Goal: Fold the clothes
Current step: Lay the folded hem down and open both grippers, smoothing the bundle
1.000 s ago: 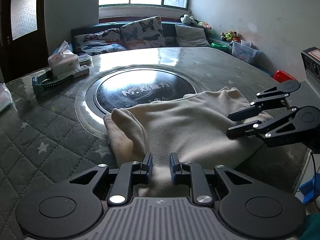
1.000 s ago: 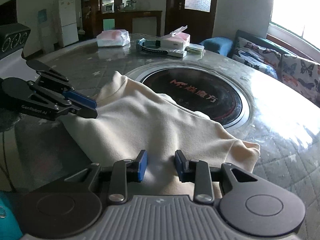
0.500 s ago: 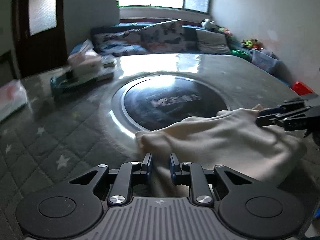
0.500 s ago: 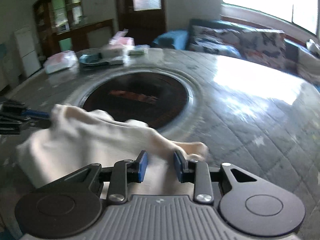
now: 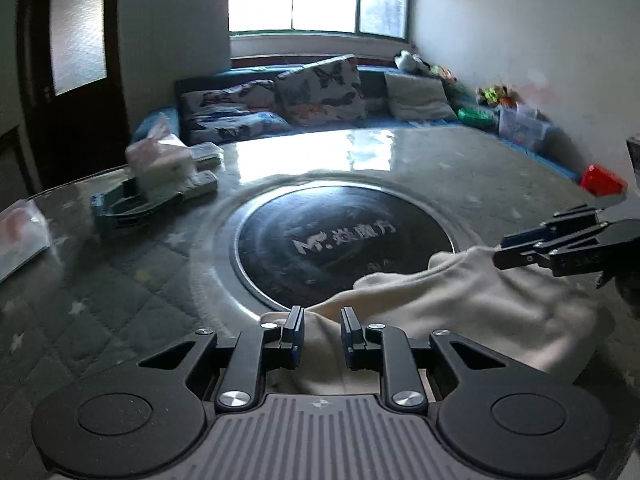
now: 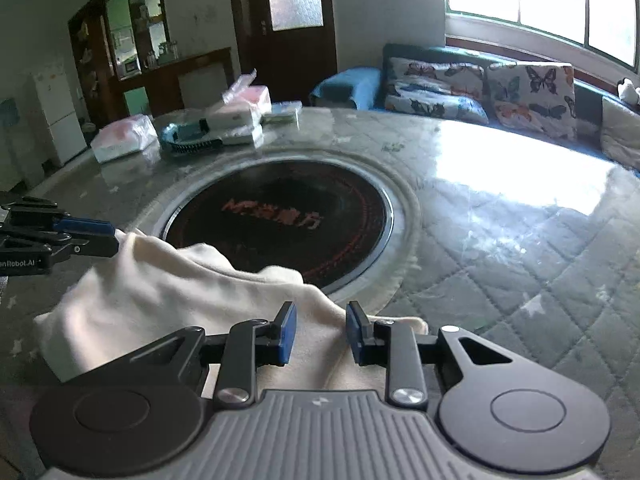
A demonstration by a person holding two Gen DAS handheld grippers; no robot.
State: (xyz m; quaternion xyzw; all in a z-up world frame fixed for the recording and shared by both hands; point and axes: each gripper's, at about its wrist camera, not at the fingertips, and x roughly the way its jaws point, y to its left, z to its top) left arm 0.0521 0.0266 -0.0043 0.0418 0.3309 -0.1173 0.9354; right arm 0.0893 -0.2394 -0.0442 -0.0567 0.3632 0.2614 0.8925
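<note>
A cream garment (image 5: pixel 460 292) lies bunched on the round table, near the rim of the black hotplate (image 5: pixel 344 240). My left gripper (image 5: pixel 322 314) has a fold of its near edge between its blue pads, and its jaws are opening slightly. At the right of the left wrist view, my right gripper (image 5: pixel 500 250) pinches the cloth's far corner. In the right wrist view the garment (image 6: pixel 180 292) runs between the right gripper (image 6: pixel 318 312) pads, which stay shut on it. The left gripper (image 6: pixel 116 240) grips the cloth's left end.
A tissue box (image 5: pixel 160 156) and a teal basket (image 5: pixel 128 208) stand at the table's far left. A plastic bag (image 6: pixel 124 138) lies beside them. A sofa with butterfly cushions (image 5: pixel 320 92) runs behind the table. A red object (image 5: pixel 602 180) sits at the right.
Both grippers have dragged the garment sideways across the table. It now lies more bunched and narrower, covering less of the hotplate's rim. The right gripper has rolled to a flatter angle.
</note>
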